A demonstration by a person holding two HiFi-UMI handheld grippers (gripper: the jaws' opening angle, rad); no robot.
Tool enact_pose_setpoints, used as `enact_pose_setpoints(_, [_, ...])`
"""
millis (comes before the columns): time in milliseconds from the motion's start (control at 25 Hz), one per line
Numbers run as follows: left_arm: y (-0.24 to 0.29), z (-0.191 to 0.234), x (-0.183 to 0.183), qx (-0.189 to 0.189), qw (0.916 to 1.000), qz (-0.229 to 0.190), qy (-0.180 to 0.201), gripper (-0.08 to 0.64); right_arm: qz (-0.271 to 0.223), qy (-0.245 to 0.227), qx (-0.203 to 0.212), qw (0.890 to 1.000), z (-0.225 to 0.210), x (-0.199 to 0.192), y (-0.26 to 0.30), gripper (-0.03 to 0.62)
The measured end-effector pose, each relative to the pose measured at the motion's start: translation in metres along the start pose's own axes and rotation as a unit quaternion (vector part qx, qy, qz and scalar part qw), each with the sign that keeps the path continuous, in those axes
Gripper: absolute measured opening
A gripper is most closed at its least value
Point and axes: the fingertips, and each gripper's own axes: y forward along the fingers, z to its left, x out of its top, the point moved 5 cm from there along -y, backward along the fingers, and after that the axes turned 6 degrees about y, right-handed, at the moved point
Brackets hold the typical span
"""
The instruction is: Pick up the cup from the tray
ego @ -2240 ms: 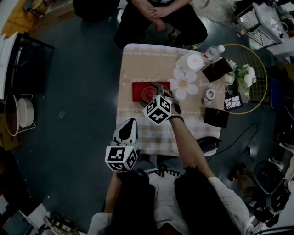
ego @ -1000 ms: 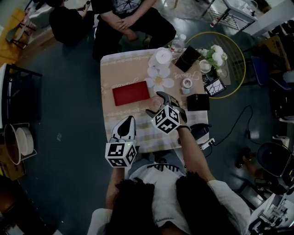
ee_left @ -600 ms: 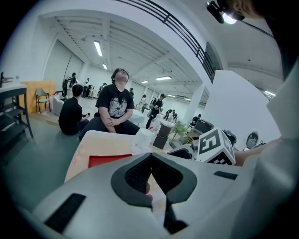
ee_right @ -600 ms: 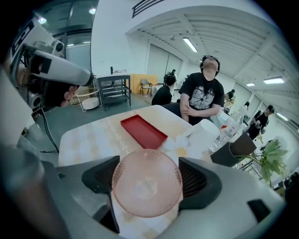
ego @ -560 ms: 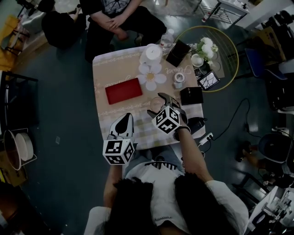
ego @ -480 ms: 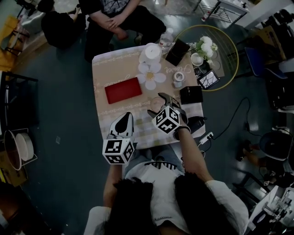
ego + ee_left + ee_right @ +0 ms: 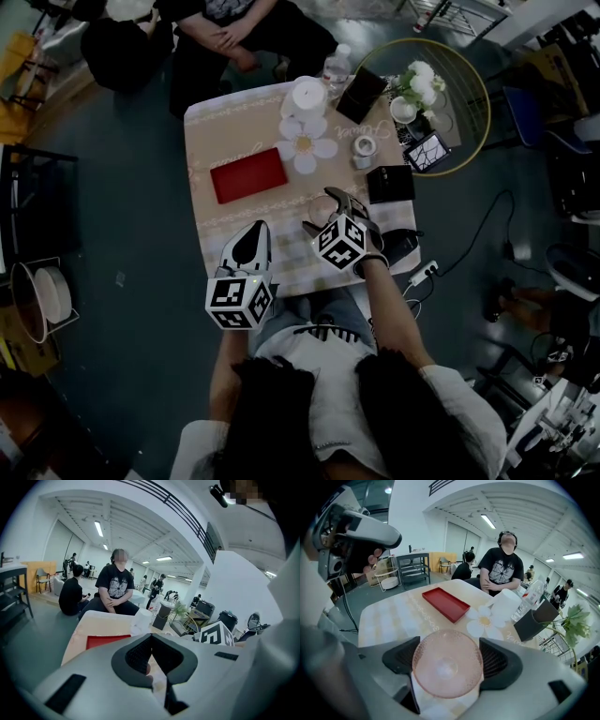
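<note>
Pink translucent dimpled glass cup (image 7: 447,663) is now off the flat red rectangular tray (image 7: 445,604). About two seconds back the right gripper (image 7: 323,211) was over the tray; now it sits pulled back to mid-frame of the head view, jaws clamped on the cup's sides. The tray lies bare toward the upper left of the beige checked table (image 7: 211,141). The left gripper (image 7: 257,234) idles at the table's lower edge, jaws pressed together, empty. Pickup looks done; only a steady hold remains.
</note>
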Motion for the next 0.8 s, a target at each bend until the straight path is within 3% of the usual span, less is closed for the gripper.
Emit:
enact_pose_setpoints(400, [-0.0003,0.0000,-0.0046,-0.003,0.9999,0.009,0.004,0.008,0.006,-0.006,0.005,1.000,0.0053,-0.0106,0.0049,0.399])
enact_pose_setpoints(800, [-0.0029,-0.0029,-0.0107,-0.004,0.9997,0.020,0.015,0.008,-0.010,0.020,0.000,1.000,0.0030,-0.0088,0.0012,0.399])
